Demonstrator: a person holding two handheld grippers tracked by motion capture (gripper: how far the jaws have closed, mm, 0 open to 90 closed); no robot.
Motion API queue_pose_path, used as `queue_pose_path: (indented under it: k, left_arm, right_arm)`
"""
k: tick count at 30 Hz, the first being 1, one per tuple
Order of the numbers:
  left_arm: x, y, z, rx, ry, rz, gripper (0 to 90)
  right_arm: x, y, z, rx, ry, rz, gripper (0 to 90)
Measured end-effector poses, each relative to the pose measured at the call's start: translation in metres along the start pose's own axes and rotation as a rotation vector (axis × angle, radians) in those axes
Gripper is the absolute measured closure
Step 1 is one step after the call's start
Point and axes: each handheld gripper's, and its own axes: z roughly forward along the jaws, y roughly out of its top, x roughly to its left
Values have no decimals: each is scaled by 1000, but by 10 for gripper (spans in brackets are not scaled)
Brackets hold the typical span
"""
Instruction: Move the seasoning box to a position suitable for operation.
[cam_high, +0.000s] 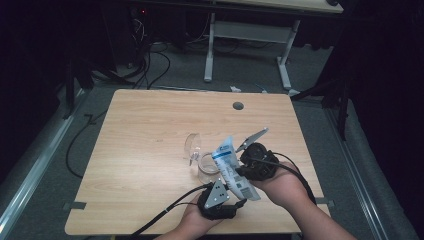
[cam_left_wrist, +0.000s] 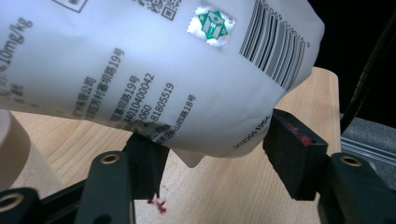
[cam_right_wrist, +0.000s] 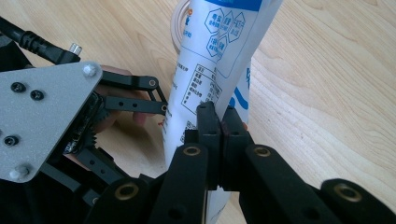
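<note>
On the worktop (cam_high: 150, 150), near its front edge: glass jar (cam_high: 206, 170), its lid (cam_high: 192, 146) just behind-left. Above the jar, tilted pouch (cam_high: 231, 167), between left hand-held gripper (cam_high: 235, 202) in front and right hand-held gripper (cam_high: 240, 172) beside.

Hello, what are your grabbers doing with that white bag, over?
Right gripper shut on the pouch. Left gripper open round its bottom. Glass beneath.

The white pouch (cam_left_wrist: 154, 70) is showing "10mg/kg" at its 9 o'clock edge, digits "4010400042" and "81805519" near 6 o'clock, Chinese address lines ending in "19号" and "18号", and a barcode with unreadable digits at 2 o'clock.
</note>
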Motion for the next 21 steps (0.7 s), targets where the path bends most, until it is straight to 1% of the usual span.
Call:
queue_pose_path:
  k: [6,10,16,20,21]
  left_arm:
    - [1,0,-4,8,2,-7,456]
    - [2,1,-7,1,4,-14,471]
    - [1,3,-9,-1,3,-42,483]
    - [0,3,-10,-3,4,-30,486]
    - [0,2,-11,-2,3,-21,488]
  right_arm:
    - [-1,0,2,8,-2,2,896]
    - [0,2,4,8,-1,0,895]
    - [2,6,6,10,0,-1,895]
    - [1,8,8,16,-3,1,896]
    - [1,8,8,18,-3,0,896]
